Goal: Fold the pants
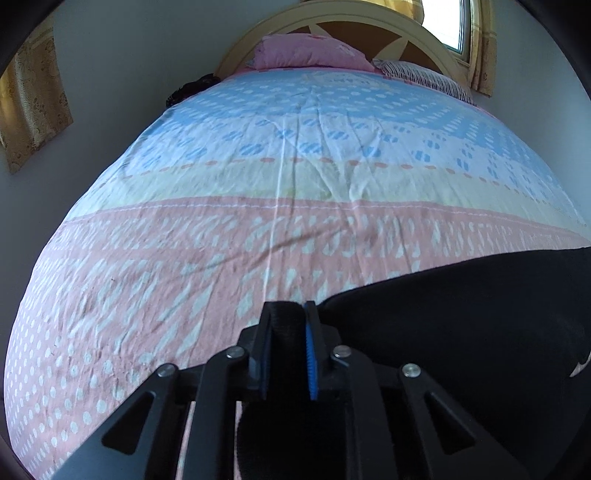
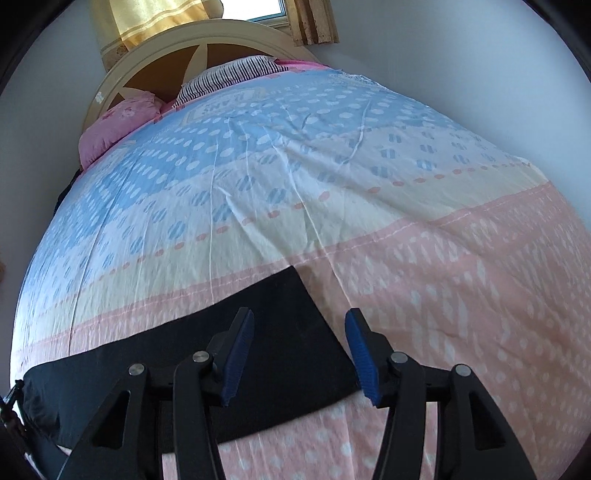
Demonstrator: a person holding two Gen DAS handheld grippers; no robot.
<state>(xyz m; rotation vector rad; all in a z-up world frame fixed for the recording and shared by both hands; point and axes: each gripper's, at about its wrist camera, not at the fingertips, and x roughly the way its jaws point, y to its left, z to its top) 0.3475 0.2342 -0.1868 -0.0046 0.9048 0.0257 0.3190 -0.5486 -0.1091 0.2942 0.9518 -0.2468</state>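
Observation:
Black pants (image 1: 461, 325) lie on the patterned bedspread (image 1: 258, 229), stretching to the right in the left wrist view. My left gripper (image 1: 288, 314) is shut on a thick black edge of the pants, which fills the narrow gap between its blue pads. In the right wrist view the pants (image 2: 184, 354) lie flat across the lower left, ending in a straight edge near the middle. My right gripper (image 2: 299, 321) hangs open above that end of the pants. Nothing is between its blue pads (image 2: 360, 354).
A pink pillow (image 1: 310, 51) and a striped pillow (image 1: 424, 75) lie at the arched headboard (image 2: 177, 48). Curtains (image 2: 155, 18) and a window sit behind it. White walls flank the bed. A dark item (image 1: 192, 86) lies at the bed's far left edge.

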